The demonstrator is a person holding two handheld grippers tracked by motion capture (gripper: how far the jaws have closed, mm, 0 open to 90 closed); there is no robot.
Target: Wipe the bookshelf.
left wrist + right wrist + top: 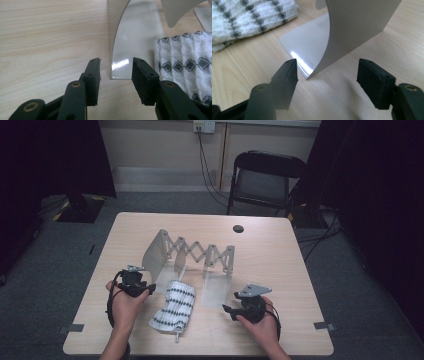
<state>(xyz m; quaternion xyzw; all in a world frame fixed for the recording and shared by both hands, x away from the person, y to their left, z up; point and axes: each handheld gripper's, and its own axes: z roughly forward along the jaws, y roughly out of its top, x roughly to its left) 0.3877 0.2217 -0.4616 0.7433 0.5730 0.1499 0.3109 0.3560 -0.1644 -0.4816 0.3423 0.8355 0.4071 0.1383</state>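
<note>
Left gripper (116, 75) gapes at the rack's (197, 252) left foot plate; right gripper (327, 82) gapes at its right plate; folded cloth (175, 307) lies near the table's (280, 245) front edge.

I see the expandable white rack (197, 252) standing upright mid-table, its scissor lattice stretched between two curved end panels with glossy flat feet. Just in front lies the folded white cloth (175, 307) with dark diamond rows.
</note>
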